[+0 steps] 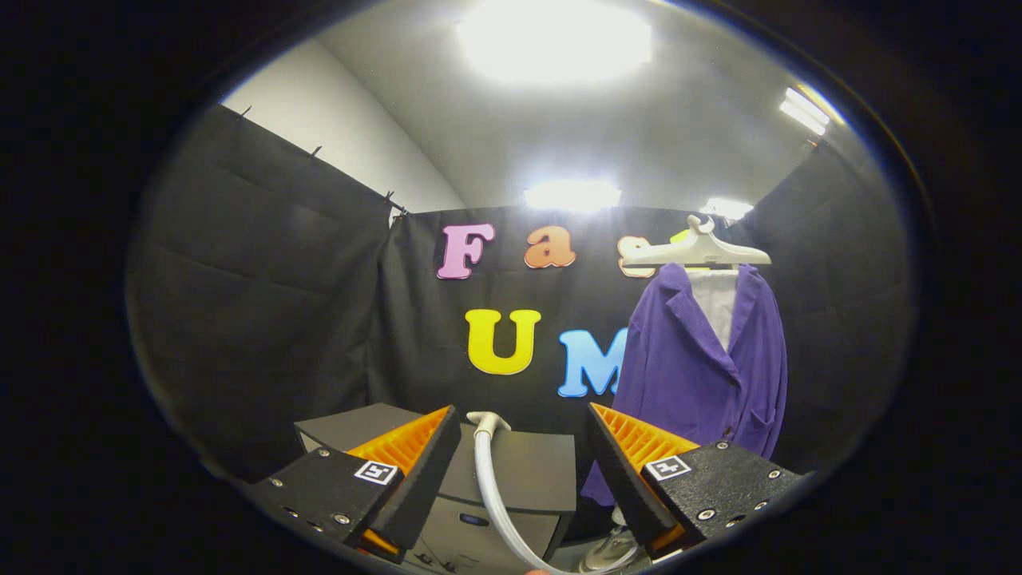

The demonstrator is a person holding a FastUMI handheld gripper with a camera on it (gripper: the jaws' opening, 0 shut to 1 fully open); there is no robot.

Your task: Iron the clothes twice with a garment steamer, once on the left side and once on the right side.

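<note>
A purple jacket (703,367) over a white shirt hangs on a pale hanger (696,252), beyond my right finger and a good way off. A white steamer hose (489,487) rises from below between my fingers and ends in a white fitting on top of a grey box (519,471). My gripper (523,415) stands open, fingers wide apart, with nothing pressed between them. The steamer's head lies low by the right finger, mostly hidden.
Black cloth walls close the booth on the left, back and right. The grey box sits just ahead of the fingers, in front of the back wall. Bright ceiling lights shine above.
</note>
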